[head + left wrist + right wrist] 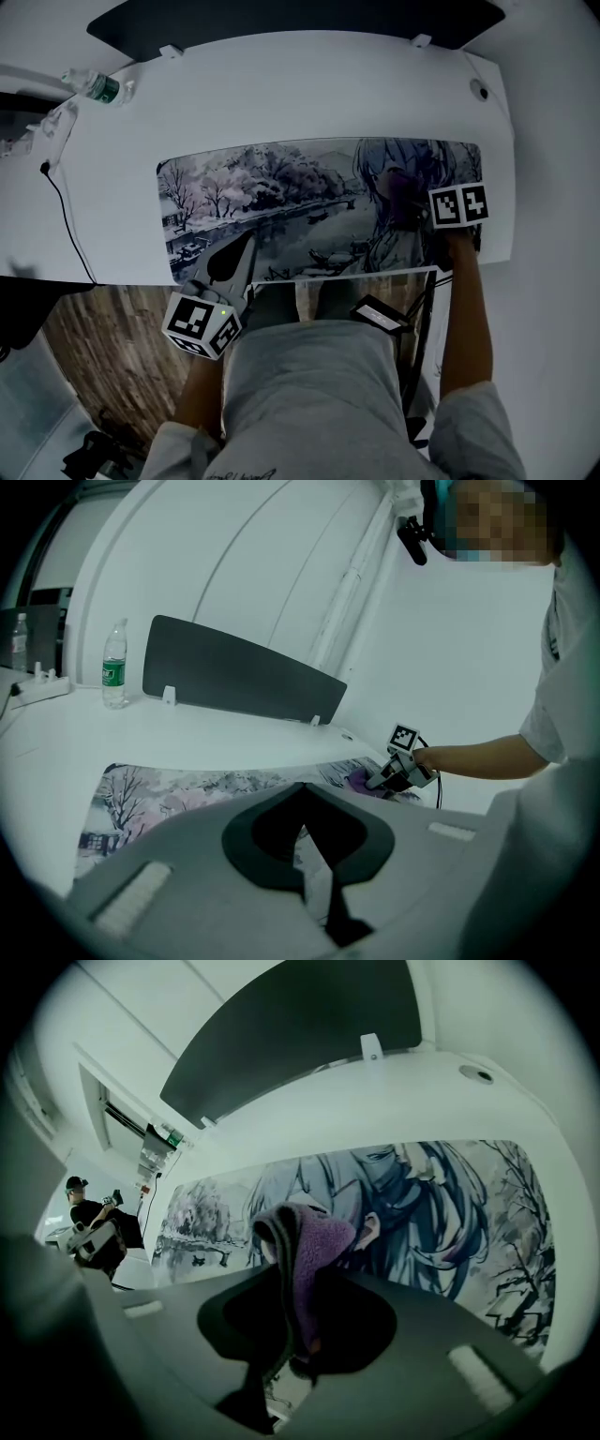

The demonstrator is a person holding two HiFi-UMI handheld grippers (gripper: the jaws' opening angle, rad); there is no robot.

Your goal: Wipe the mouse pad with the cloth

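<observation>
**Pinching the cloth at the right end of the mouse pad**

I am gripping the purple cloth with my right gripper. Its jaws are closing on a fold of the cloth, and the bunched fabric is sticking up from between them. Seen from the head view, the right gripper is reaching over the right part of the mouse pad. There the cloth is lying against the drawn figure printed on the pad. From the left gripper view, the cloth is sitting on the pad's far end, right at the tip of the right gripper.

I am holding my left gripper over the near edge of the pad, toward its left side, above the printed river scene. Its jaws are pressing together with nothing between them. I cannot tell whether they are touching the pad.

The pad is lying flat along the front of the white table. A water bottle is standing at the far left corner of the table, well apart from the pad. A dark panel is standing upright along the table's back edge.
</observation>
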